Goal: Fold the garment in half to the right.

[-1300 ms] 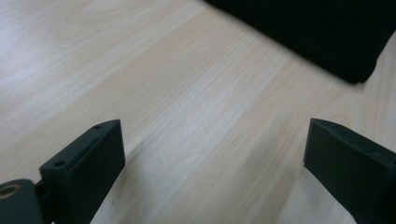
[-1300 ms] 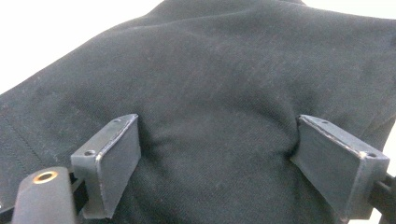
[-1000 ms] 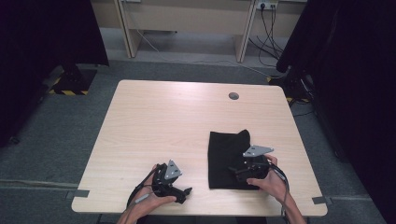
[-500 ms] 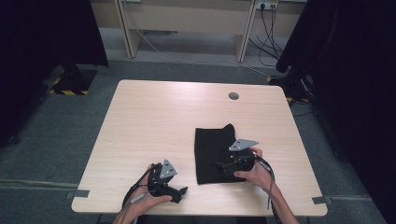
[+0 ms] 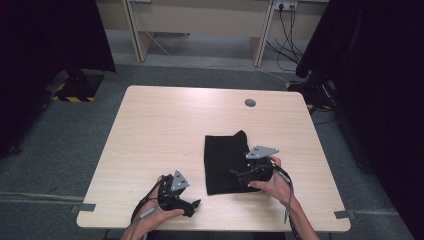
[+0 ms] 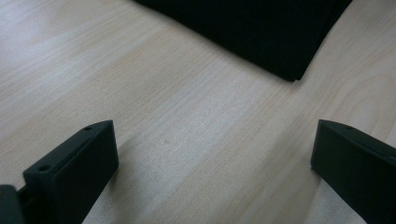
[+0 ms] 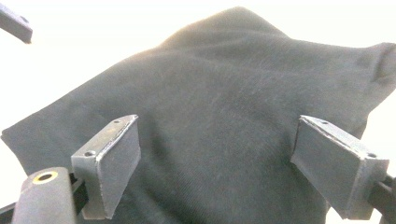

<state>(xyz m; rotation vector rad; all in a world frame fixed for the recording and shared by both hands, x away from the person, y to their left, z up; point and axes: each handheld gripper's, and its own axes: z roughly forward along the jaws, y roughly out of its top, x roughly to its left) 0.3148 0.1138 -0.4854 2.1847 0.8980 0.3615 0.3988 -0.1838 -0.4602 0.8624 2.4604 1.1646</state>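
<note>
A folded black cloth (image 5: 222, 160) lies flat on the right half of the light wooden table (image 5: 150, 130). My right gripper (image 5: 239, 177) rests over the cloth's right front part, jaws wide apart and pointing left. In the right gripper view the cloth (image 7: 224, 93) spreads under and between the open right gripper (image 7: 217, 121). My left gripper (image 5: 194, 207) sits near the table's front edge, left of the cloth and apart from it. In the left gripper view the left gripper (image 6: 212, 128) is open over bare wood, and a corner of the cloth (image 6: 261, 32) lies ahead.
A round cable hole (image 5: 250, 103) is set in the table near its far edge. Dark curtains (image 5: 45, 45) hang at both sides. Another desk's legs (image 5: 262, 35) and cables (image 5: 290, 30) stand behind the table. Grey floor surrounds it.
The cloth has slid leftward across the table together with my right gripper. My left gripper has shifted slightly left near the front edge.
</note>
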